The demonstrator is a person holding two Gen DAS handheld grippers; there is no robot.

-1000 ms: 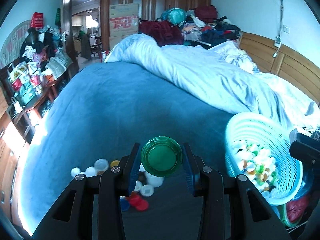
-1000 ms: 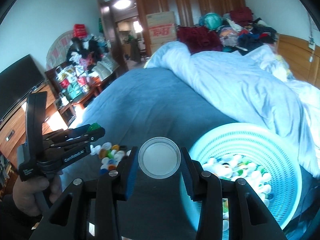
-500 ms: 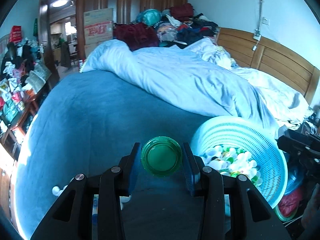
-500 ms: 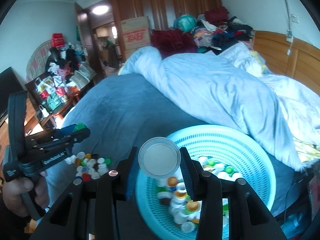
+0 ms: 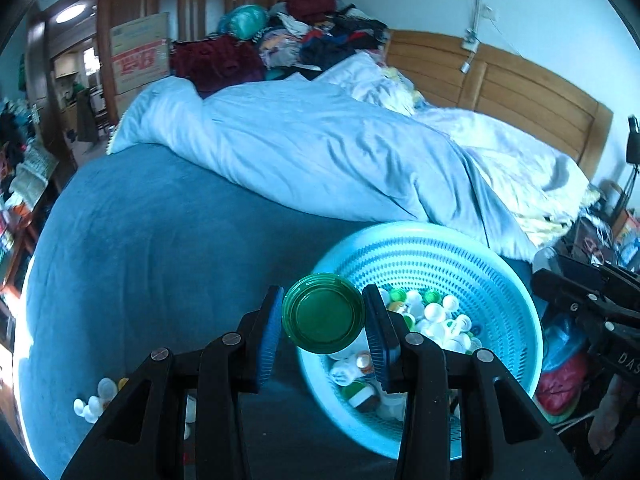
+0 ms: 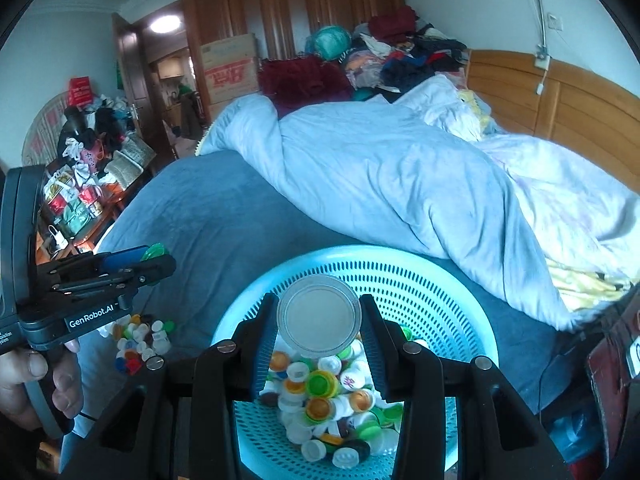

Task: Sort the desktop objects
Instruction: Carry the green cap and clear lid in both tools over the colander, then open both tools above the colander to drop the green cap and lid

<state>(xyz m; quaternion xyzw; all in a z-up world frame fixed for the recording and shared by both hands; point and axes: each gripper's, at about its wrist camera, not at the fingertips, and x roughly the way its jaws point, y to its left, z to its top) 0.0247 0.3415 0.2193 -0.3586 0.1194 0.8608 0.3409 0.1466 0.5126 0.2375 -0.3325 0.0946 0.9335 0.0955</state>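
I use the basket (image 6: 400, 276) as my landmark. The white lid (image 6: 319, 317) is in my right gripper (image 6: 319, 322), the jaws closed on its two edges, and it hangs above the inside of the basket, over the heap of caps (image 6: 328, 396) that already lies there. The green lid (image 5: 323, 313) is in my left gripper (image 5: 323, 316), held the same way, with the pads pressing its rim. This one is only at the basket's left rim (image 5: 320, 376), partly over the blue blanket (image 5: 160, 248).

I judge that the step in hand is to drop both lids into the basket. To do it well, I would open the right jaws first, because this lid is already above the heap. The left gripper I would bring more toward the middle of the basket before I open it; at the rim the lid can hit the edge and roll out on the blanket.

More loose caps (image 6: 140, 344) lie on the blanket to the left of the basket, so the sorting is not finished.

The bottom of the basket is cut off behind the gripper bodies in both views. How high each lid is above the heap I cannot judge through this lens.
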